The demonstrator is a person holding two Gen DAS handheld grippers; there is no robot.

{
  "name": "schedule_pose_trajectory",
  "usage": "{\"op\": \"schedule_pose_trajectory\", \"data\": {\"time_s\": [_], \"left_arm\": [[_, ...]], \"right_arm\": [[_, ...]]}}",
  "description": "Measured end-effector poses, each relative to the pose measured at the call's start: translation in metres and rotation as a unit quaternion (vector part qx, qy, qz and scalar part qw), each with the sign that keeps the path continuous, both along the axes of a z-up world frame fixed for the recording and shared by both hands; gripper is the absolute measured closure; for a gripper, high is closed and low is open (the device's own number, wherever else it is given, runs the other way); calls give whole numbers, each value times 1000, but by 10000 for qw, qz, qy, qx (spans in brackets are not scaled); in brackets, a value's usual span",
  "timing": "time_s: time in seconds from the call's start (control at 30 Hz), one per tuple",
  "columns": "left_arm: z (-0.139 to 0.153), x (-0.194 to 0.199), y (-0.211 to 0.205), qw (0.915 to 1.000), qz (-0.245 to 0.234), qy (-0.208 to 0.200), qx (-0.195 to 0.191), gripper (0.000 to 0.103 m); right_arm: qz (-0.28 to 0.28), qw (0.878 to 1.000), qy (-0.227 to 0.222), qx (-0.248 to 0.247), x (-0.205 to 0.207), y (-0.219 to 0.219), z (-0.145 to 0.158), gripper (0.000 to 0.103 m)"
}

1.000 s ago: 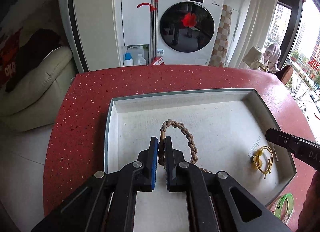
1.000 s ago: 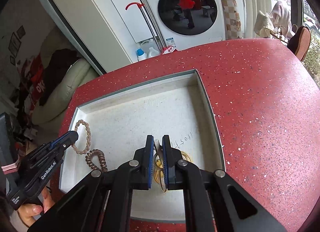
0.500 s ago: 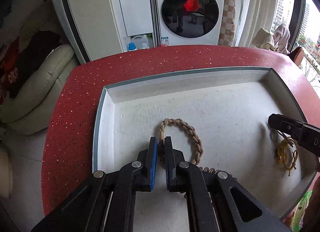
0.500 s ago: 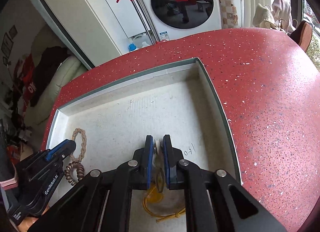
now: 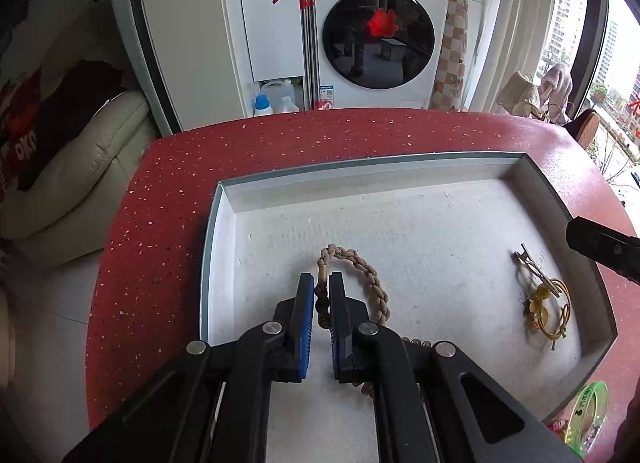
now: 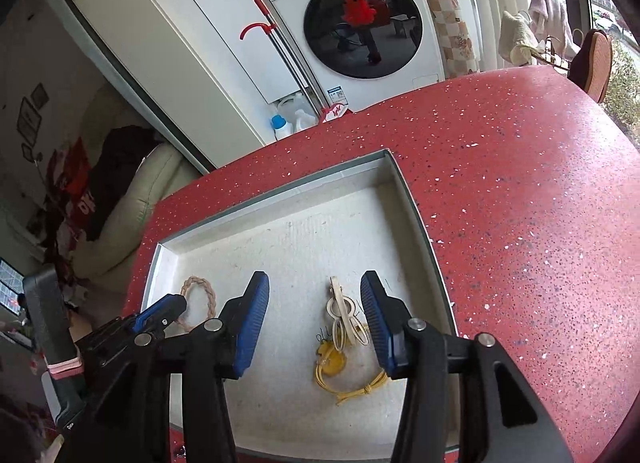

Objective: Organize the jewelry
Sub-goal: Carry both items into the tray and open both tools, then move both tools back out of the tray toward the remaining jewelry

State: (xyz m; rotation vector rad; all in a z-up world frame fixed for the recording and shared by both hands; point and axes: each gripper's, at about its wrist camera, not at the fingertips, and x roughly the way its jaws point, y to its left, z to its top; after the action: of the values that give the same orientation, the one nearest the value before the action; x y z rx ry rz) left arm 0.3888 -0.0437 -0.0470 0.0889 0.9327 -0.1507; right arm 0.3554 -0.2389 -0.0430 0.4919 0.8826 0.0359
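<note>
Left side first: your left hand-held gripper [image 5: 321, 305] is clenched on the braided bracelet [image 5: 362, 272], pads pinching the near part of the loop while the rest lies flat on the tray [image 5: 224, 263] floor, near the left wall. No change there over the last second; same pinch, same spot. A dark coiled piece [image 5: 416, 343] peeks out just behind the fingers, too hidden to name.

Right side: this is where things changed. Your right hand-held gripper [image 6: 314, 317] was closed on the pale hair clip [image 6: 346, 315] a second ago; now its jaws are opening and the pads [image 6: 252, 323] stand clear of it. The clip rests on the tray floor between them, released, touching the yellow cord piece [image 6: 348, 377] at its near end.

Reading: the clip looks delivered, near the tray's right wall. One item placed on your right; the bracelet on your left is not yet let go. A green bangle [image 5: 588, 415] sits outside the tray on the red counter [image 6: 520, 223], probably still to sort.
</note>
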Motion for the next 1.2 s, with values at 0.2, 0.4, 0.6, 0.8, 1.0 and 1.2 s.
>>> {"op": "schedule_pose_trajectory", "data": {"time_s": [0.2, 0.4, 0.6, 0.8, 1.0, 1.2], "left_arm": [[10, -2, -2, 9999, -108, -104, -28, 78], [8, 1, 1, 9999, -34, -3, -156, 78], [22, -10, 3, 9997, -77, -144, -193, 0], [41, -27, 9, 9983, -46, -476, -345, 0], [60, -60, 29, 9968, 29, -739, -302, 0], [65, -95, 42, 9964, -103, -770, -330, 0]], "right_arm": [[-18, 10000, -37, 3, -11, 3, 4, 51], [-28, 10000, -17, 26, -19, 4, 5, 51], [-113, 9999, -68, 73, -28, 2, 8, 37], [-206, 9995, -232, 80, -45, 0, 20, 19], [-302, 9963, -677, -423, -76, 7, 45, 12], [-185, 9955, -826, -437, -104, 13, 55, 0]]}}
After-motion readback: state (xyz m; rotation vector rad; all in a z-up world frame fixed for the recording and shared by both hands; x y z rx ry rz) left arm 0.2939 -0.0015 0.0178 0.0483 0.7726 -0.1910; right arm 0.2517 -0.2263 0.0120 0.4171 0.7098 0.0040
